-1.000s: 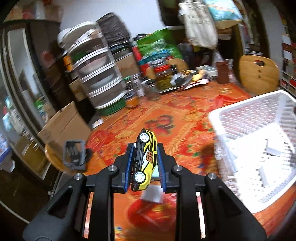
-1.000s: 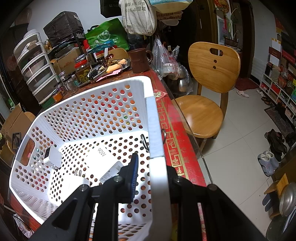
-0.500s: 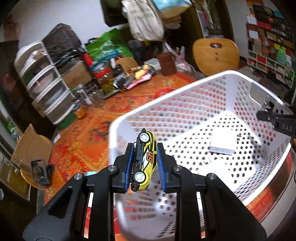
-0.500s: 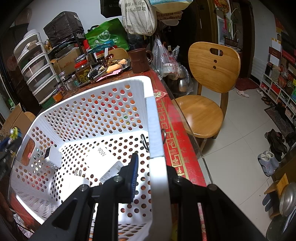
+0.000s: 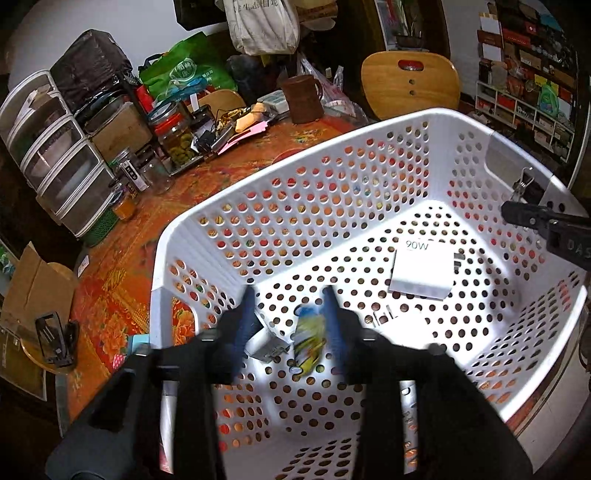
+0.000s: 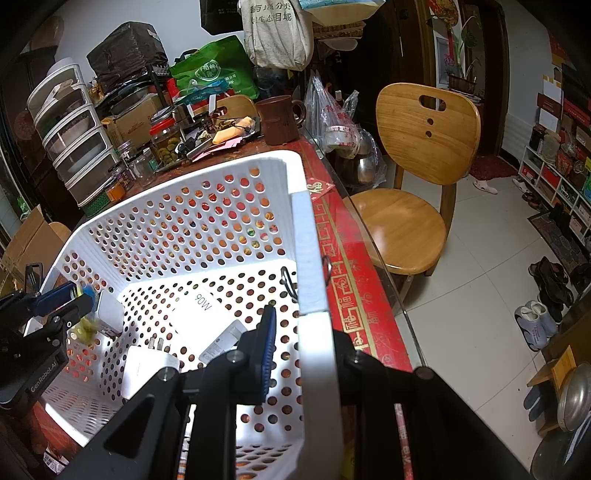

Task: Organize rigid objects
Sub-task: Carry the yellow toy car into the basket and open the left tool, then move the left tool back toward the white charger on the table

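A yellow toy car (image 5: 308, 341) drops, blurred, between the spread fingers of the left gripper (image 5: 290, 325) above the floor of a white perforated basket (image 5: 295, 206) on a table covered in a red patterned cloth (image 5: 122, 266). The jaws have just been opening and their blue pads no longer press on the car, which hangs nose-down just beside a small white plug adapter (image 5: 264, 341). The right gripper (image 6: 301, 350) is pinched on the basket's near rim, steadying it.

The car looks light and stiff, a hard shell on small wheels (likely to roll if set down flat), and its slim sides appear the natural place to take hold of it. Its smooth paint could slip in a loose pinch, though a short fall onto plastic should do it little harm.

A white charger block (image 5: 423, 271) on the basket floor reads "90W". The left gripper's body, seen from the right wrist, carries the words "GenRobot.AI". A green shopping bag (image 6: 214, 75) and a cloth tote (image 6: 275, 29) at the back bear Chinese print too small to read with certainty; gold characters run along the cloth's border.
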